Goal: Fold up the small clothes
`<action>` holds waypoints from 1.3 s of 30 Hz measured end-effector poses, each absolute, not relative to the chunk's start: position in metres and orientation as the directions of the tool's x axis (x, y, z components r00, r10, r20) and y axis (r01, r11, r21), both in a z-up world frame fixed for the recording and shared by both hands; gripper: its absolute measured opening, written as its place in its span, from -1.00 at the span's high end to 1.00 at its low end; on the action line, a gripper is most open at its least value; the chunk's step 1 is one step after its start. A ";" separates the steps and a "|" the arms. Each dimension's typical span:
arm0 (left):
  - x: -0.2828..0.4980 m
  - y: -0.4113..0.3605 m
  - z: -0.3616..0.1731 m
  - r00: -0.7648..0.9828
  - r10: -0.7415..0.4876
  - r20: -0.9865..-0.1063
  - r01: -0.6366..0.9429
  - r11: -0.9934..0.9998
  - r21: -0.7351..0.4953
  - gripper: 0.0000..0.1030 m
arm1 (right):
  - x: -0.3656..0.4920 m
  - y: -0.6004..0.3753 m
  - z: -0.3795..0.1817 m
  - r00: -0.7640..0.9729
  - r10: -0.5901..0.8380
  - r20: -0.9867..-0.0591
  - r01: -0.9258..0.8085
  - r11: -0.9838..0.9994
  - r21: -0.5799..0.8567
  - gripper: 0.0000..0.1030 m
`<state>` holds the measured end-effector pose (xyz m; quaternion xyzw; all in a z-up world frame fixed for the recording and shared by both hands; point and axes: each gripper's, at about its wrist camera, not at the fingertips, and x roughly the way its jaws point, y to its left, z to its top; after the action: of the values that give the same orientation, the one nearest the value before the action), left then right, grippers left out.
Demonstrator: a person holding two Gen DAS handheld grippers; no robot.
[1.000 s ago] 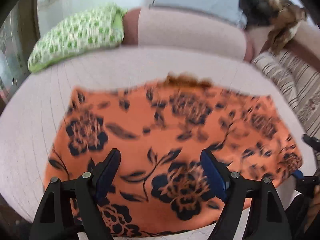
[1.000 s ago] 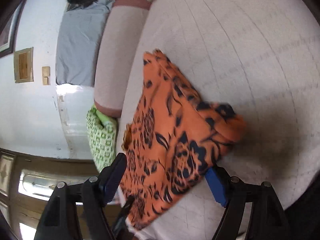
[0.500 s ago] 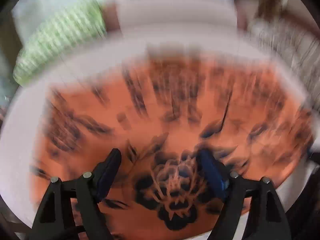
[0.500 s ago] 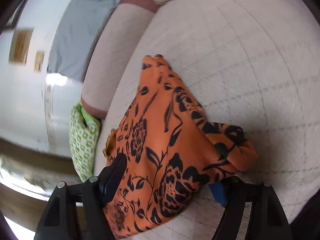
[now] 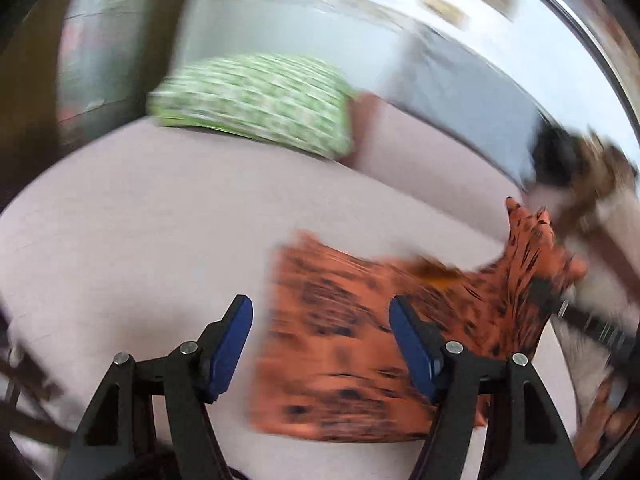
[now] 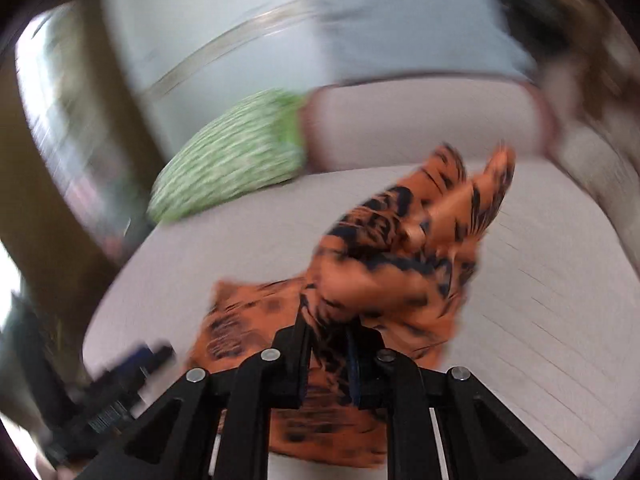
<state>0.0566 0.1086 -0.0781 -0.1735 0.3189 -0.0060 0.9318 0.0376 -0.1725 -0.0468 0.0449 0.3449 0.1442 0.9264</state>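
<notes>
Orange floral garment [image 6: 384,280] lies on the pale quilted couch seat [image 6: 540,300], one end bunched and lifted. We find the right gripper [image 6: 330,344] just clamped onto that end; the left gripper [image 5: 320,340], jaws narrowing yet apart, apparently holds nothing amid blur.

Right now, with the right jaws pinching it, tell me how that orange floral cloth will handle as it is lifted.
Probably floppy: the orange floral cloth bunches and droops from the right gripper, which has just closed on it. Likely light, since one pinch raises a whole corner. The trailing part may drag on the pink cushion; the open left gripper holds nothing.
</notes>
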 end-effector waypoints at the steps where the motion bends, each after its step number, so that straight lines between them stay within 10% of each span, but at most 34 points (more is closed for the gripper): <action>1: 0.051 0.131 -0.081 0.801 -0.075 -0.593 -0.157 0.931 -0.330 -0.39 | 0.037 -0.148 -0.055 0.705 0.311 -0.638 -0.275 0.948 0.158 0.70; 7: 0.035 0.198 -0.124 0.742 -0.001 -0.670 -0.314 0.883 -0.348 -0.39 | 0.061 -0.049 -0.173 0.436 0.332 -0.836 -0.405 0.902 0.147 0.70; 16: 0.029 0.186 -0.124 0.771 -0.028 -0.636 -0.268 0.892 -0.364 -0.39 | 0.023 -0.061 -0.076 0.552 0.488 -0.676 -0.479 0.849 0.222 0.74; 23: 0.029 0.170 -0.127 0.746 -0.107 -0.657 -0.212 0.898 -0.386 -0.39 | 0.008 -0.071 -0.141 0.431 0.544 -0.720 -0.471 0.816 0.335 0.70; 26: 0.037 0.147 -0.119 0.747 -0.146 -0.648 -0.154 0.911 -0.384 -0.40 | 0.002 -0.127 -0.121 0.537 0.559 -0.632 -0.361 0.829 0.427 0.44; 29: 0.056 0.110 -0.118 0.704 -0.267 -0.658 -0.055 0.903 -0.426 -0.44 | 0.001 -0.171 -0.110 0.625 0.515 -0.586 -0.277 0.849 0.451 -0.32; 36: 0.112 0.062 -0.145 0.586 -0.263 -0.766 -0.096 0.917 -0.388 -0.43 | 0.005 -0.212 -0.121 0.635 0.521 -0.571 -0.215 0.829 0.517 -0.33; 38: 0.122 0.059 -0.148 0.564 -0.275 -0.778 -0.097 0.914 -0.393 -0.11 | 0.007 -0.216 -0.125 0.635 0.530 -0.561 -0.214 0.820 0.531 -0.33; 39: 0.129 0.056 -0.152 0.528 -0.287 -0.799 -0.098 0.915 -0.392 0.48 | 0.005 -0.221 -0.126 0.635 0.537 -0.556 -0.213 0.813 0.542 -0.33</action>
<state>0.1291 0.0560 -0.1525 -0.1990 0.4826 -0.0556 0.8511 0.0046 -0.2212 -0.1256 0.2188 0.3701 0.2138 0.8772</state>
